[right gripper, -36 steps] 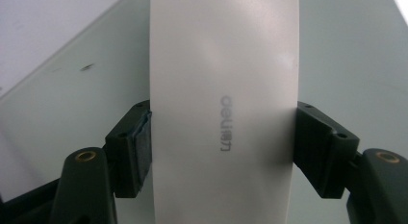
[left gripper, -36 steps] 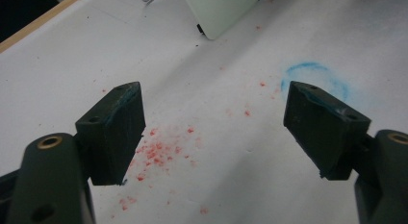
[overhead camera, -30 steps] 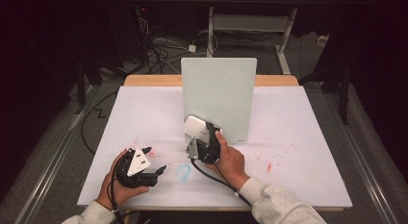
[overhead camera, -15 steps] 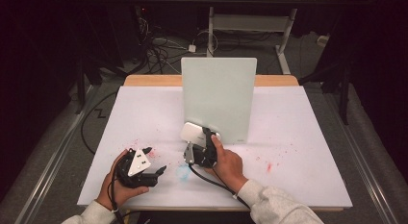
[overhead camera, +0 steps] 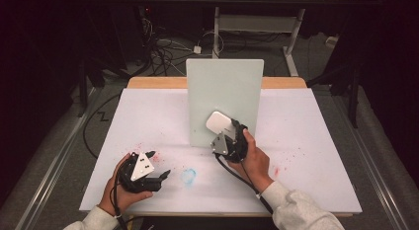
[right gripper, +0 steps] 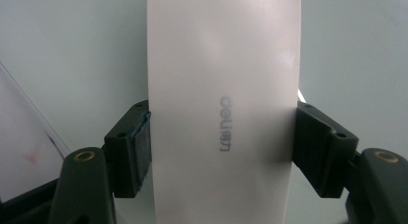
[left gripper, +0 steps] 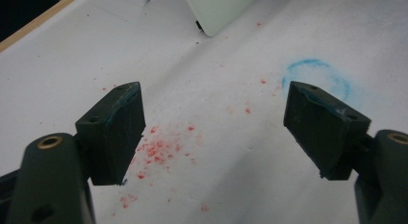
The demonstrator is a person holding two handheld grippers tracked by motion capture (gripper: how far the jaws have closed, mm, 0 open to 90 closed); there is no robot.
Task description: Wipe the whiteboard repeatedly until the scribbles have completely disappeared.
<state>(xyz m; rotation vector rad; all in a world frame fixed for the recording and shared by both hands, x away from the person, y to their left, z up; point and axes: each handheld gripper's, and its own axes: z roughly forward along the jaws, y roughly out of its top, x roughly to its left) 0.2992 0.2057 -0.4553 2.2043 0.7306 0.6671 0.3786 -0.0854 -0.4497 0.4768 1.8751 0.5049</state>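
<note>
— Dark floor with tangled cables lay behind the white paper-covered table (overhead camera: 316,141). What stood on it?

— From my remote station I saw a pale green, smooth upright rectangular board (overhead camera: 225,92) near the table's middle, with a wooden edge strip behind it. The paper was flecked with red crumbs (left gripper: 156,149) and carried a faint blue chalky ring (left gripper: 315,75).

— And your right side?

— My right gripper (right gripper: 221,137) had its jaws pinched on both long edges of a white, glossy, rounded-corner slab printed "deli" (right gripper: 223,89). In the high view that slab (overhead camera: 219,122) sat raised in front of the board's lower half, my right hand (overhead camera: 254,158) behind it. I could not tell whether the slab touched the board.

— The left?

— My left gripper (left gripper: 214,123) rested low near the table's front left, jaws spread wide with nothing between them. Its dark rubbery pads (left gripper: 120,123) looked scuffed, with blue smears along their edges. The grey three-cornered plate (overhead camera: 143,165) sat on top, my left hand (overhead camera: 121,190) wrapped around the body.
</note>
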